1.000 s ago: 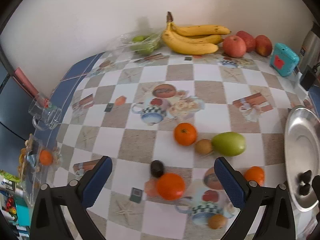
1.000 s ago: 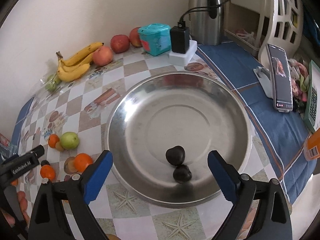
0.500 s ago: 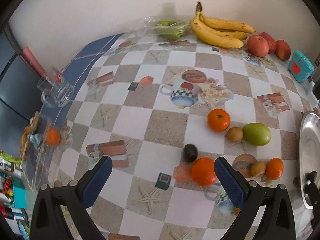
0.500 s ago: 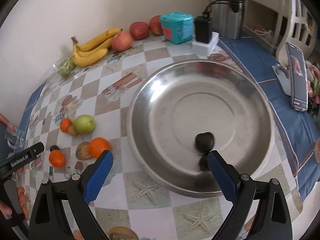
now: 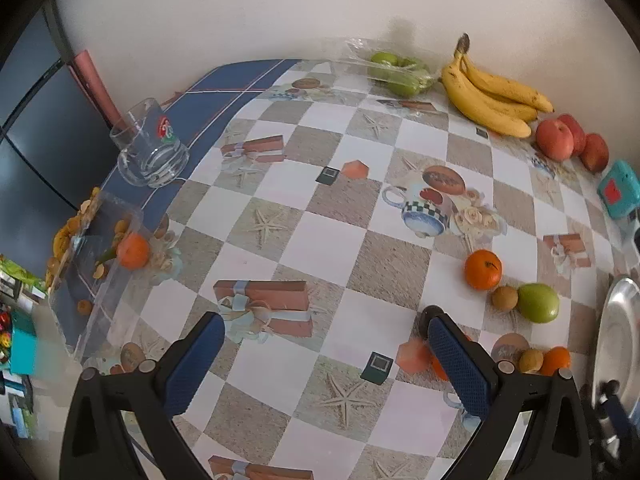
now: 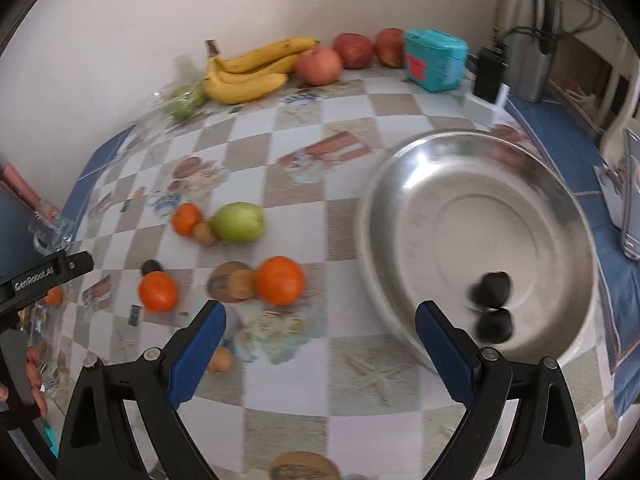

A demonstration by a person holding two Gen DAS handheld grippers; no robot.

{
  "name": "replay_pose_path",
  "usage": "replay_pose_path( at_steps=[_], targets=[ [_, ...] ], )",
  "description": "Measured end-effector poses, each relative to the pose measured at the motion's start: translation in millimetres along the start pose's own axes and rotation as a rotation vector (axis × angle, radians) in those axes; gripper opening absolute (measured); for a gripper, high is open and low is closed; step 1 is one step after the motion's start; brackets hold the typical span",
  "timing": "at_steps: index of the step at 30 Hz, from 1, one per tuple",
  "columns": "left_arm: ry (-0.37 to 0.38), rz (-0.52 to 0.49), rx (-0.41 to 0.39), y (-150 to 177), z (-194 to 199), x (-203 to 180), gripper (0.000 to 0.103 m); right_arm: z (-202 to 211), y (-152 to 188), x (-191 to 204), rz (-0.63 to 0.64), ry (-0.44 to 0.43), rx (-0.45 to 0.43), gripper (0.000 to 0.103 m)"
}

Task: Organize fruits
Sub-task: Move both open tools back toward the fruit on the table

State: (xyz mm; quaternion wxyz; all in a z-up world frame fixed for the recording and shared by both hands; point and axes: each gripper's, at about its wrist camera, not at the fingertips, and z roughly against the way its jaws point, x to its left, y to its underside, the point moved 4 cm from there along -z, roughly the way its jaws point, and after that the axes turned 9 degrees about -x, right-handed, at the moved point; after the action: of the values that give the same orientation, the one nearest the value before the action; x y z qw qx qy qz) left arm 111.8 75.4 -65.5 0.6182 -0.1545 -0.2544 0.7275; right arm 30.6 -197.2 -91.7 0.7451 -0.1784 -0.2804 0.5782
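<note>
My left gripper (image 5: 325, 330) is open over bare checkered cloth, nothing between its fingers. To its right lie an orange (image 5: 483, 269), a small brown fruit (image 5: 504, 298) and a green fruit (image 5: 538, 303). A dark fruit (image 5: 430, 314) peeks from behind the right finger. My right gripper (image 6: 320, 312) is open and empty above the cloth, just left of the steel bowl (image 6: 384, 184). Two dark fruits (image 6: 490, 284) rest in that bowl. An orange (image 6: 279, 280) and a brown fruit (image 6: 240, 285) lie just beyond the right gripper's left finger, with another orange (image 6: 157, 291) farther left.
Bananas (image 6: 248, 72), red apples (image 6: 320, 65), bagged green fruit (image 5: 400, 74) and a teal box (image 6: 434, 60) line the wall. A glass mug (image 5: 150, 148) and a clear container (image 5: 100, 264) sit at the left edge. Kettle (image 6: 524, 32) and phone (image 6: 632, 200) stand right.
Both grippers swung left. The right one left its place over the bowl and now hangs over the cloth beside it. In the left view the loose fruit has slid to the right side.
</note>
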Motion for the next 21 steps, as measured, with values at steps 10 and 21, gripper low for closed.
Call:
replay_pose_path(
  at_steps=[10,21],
  targets=[
    [0.025,0.032,0.077,7,-14,6,0.103,-20,9,51,0.061,-0.08,0.077,0.096],
    [0.038,-0.036,0.215,33,-45,-15,0.103,-47,36,55,0.088,-0.033,0.221,0.096]
  ],
)
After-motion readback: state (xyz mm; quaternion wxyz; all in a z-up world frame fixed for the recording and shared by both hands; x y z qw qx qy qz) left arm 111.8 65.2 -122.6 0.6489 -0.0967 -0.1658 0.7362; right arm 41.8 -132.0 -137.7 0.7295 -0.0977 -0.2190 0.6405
